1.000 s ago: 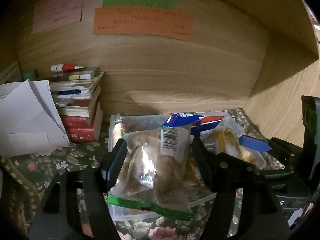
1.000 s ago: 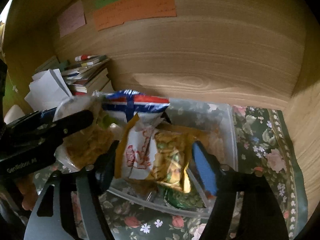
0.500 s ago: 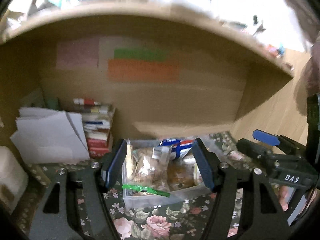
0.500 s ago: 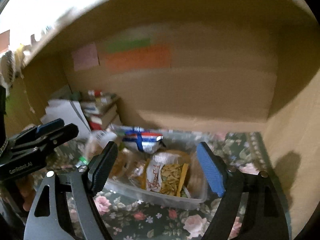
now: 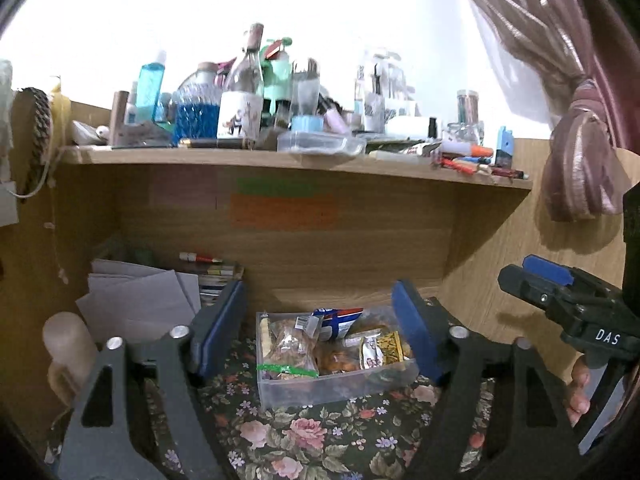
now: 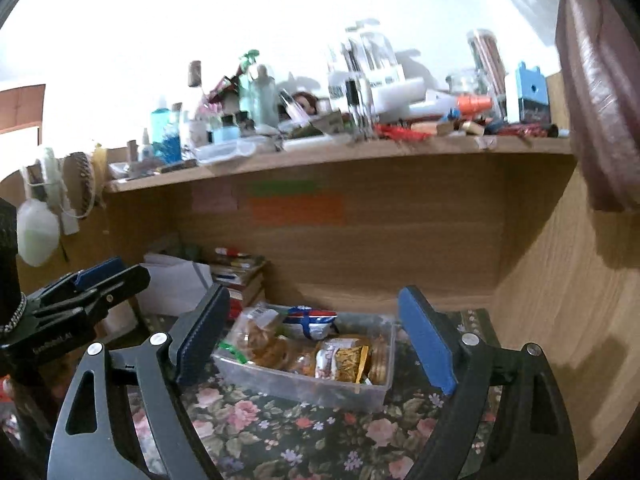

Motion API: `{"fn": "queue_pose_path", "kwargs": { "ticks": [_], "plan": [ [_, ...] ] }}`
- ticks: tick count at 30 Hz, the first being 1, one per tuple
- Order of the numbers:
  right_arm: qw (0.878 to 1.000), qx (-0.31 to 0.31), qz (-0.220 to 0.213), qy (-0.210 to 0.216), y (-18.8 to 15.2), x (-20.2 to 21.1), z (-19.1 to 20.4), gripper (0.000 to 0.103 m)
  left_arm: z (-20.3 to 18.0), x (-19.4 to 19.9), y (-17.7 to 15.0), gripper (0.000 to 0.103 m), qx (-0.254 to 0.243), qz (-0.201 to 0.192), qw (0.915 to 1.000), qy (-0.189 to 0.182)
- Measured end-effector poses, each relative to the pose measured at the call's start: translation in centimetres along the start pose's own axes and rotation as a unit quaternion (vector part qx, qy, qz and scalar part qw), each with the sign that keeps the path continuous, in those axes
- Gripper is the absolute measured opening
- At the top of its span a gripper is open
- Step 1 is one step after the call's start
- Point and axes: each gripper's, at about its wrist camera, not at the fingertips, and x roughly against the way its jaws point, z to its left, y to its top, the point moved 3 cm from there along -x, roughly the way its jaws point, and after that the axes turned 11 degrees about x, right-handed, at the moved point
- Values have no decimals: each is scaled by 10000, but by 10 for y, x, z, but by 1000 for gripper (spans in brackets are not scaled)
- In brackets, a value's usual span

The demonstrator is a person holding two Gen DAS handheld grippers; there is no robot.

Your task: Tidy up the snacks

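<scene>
my left gripper (image 5: 320, 336), black with ribbed blue pads, hangs spread wide and holds nothing; my right gripper (image 6: 312, 340) gapes the same, also bare. between both sets of fingers, well apart from them, sits the clear rectangular plastic tub (image 5: 316, 390) on the dark floral cloth (image 6: 280, 436), packed with crinkly snack bags (image 5: 292, 350). stacked books (image 6: 240, 276) and white papers (image 5: 136, 304) lie left of it under the cluttered wooden shelf (image 5: 280, 160).

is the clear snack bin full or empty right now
Full: the clear bin is packed to its rim with snack packets, on the floral cloth.
</scene>
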Motion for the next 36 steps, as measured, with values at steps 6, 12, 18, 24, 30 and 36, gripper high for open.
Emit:
{"fn": "queue_pose_path", "kwargs": {
  "ticks": [6, 12, 18, 24, 30, 36],
  "plan": [
    [9999, 51, -106, -68, -4, 16, 10, 100, -6, 21, -3, 92, -110, -207, 9997, 117],
    [9998, 66, -105, -135, -7, 22, 15, 103, -8, 29, -10, 100, -187, -265, 9993, 208],
    [9998, 73, -56, -198, -11, 22, 17, 103, -10, 29, -14, 103, -205, -279, 9991, 244],
    [9997, 46, -24, -232, -13, 21, 15, 103, -9, 27, -15, 103, -201, -237, 9993, 226],
    [9997, -13, -5, -226, -14, 21, 14, 103, -7, 24, -16, 103, -181, -195, 9995, 196],
    [9996, -27, -33, -288, -13, 23, 14, 103, -8, 23, -18, 103, -205, -180, 9995, 161]
  ]
}}
